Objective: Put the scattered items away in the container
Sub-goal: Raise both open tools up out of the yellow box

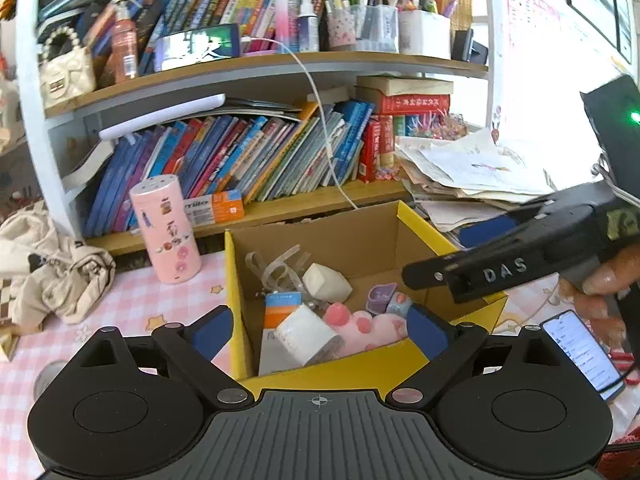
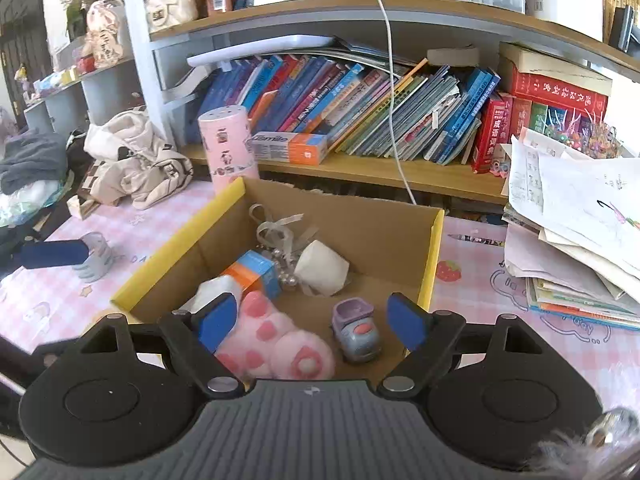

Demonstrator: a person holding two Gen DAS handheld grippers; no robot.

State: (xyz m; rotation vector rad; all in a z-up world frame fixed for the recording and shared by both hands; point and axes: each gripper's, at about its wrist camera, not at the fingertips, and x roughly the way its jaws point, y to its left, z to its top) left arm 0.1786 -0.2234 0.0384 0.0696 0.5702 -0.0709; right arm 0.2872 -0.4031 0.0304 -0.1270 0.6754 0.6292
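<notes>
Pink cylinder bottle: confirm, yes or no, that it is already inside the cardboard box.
No: the pink cylinder bottle stands upright on the table outside the cardboard box, beside its left wall.

Box: matt brown corrugated cardboard, yellow outer face. Paw toy: fluffy pink plush. Shoe: glossy plastic. Ribbon: sheer fabric. Tabletop: smooth printed cover.

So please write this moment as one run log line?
left gripper: open, empty | right gripper: open, empty | cardboard box: holds pink plush slippers, toy car
</notes>
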